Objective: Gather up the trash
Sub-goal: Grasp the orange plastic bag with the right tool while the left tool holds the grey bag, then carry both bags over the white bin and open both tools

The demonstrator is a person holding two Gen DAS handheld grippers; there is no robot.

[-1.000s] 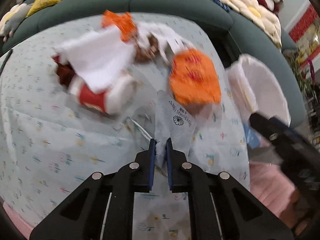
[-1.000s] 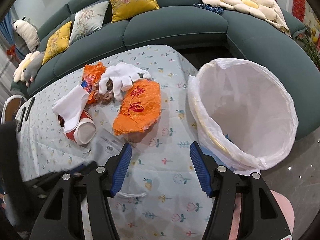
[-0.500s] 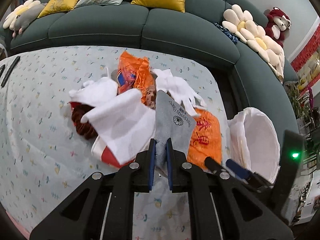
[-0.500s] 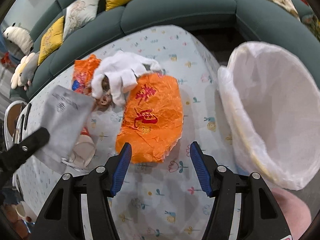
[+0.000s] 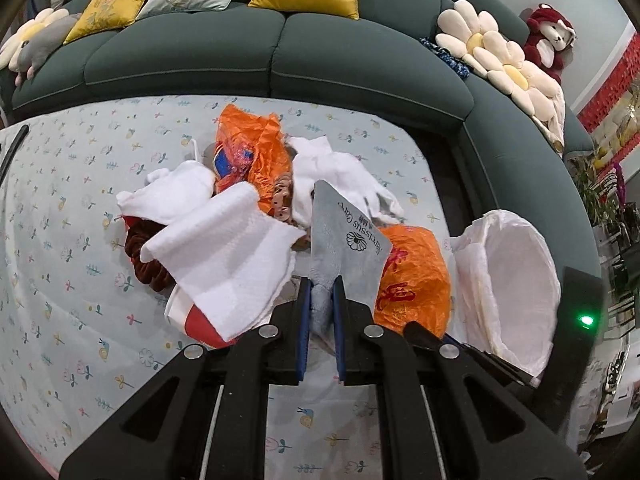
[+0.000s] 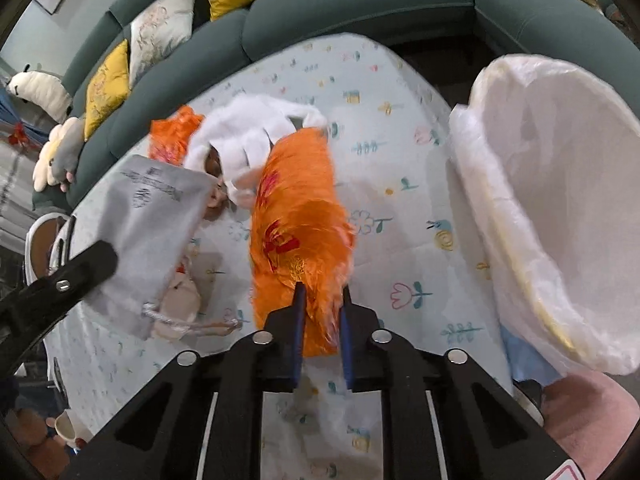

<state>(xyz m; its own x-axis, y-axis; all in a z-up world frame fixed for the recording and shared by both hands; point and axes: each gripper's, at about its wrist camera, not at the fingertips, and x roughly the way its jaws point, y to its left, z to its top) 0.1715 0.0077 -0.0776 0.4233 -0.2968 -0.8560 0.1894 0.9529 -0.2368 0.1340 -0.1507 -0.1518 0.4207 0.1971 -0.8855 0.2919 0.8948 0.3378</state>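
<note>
My left gripper (image 5: pixel 319 280) is shut on a grey drawstring pouch (image 5: pixel 346 236) and holds it above the table; the pouch also shows in the right wrist view (image 6: pixel 156 216). My right gripper (image 6: pixel 322 292) is shut on the near end of an orange plastic bag (image 6: pixel 300 216), which also shows in the left wrist view (image 5: pixel 412 276). A white-lined trash bin (image 6: pixel 560 184) stands off the table's right edge, also in the left wrist view (image 5: pixel 516 280). A white glove (image 6: pixel 248 140) lies partly on the orange bag.
On the floral tablecloth (image 5: pixel 60 240) lie a second orange bag (image 5: pixel 248 156), white paper towels (image 5: pixel 228 248), a red-and-white cup (image 5: pixel 192 316) and a dark red scrunchie (image 5: pixel 144 260). A teal sofa (image 5: pixel 280 48) with cushions curves behind the table.
My right gripper has moved down onto the orange bag and closed on its near end. My left gripper keeps the grey pouch lifted and has barely shifted.
</note>
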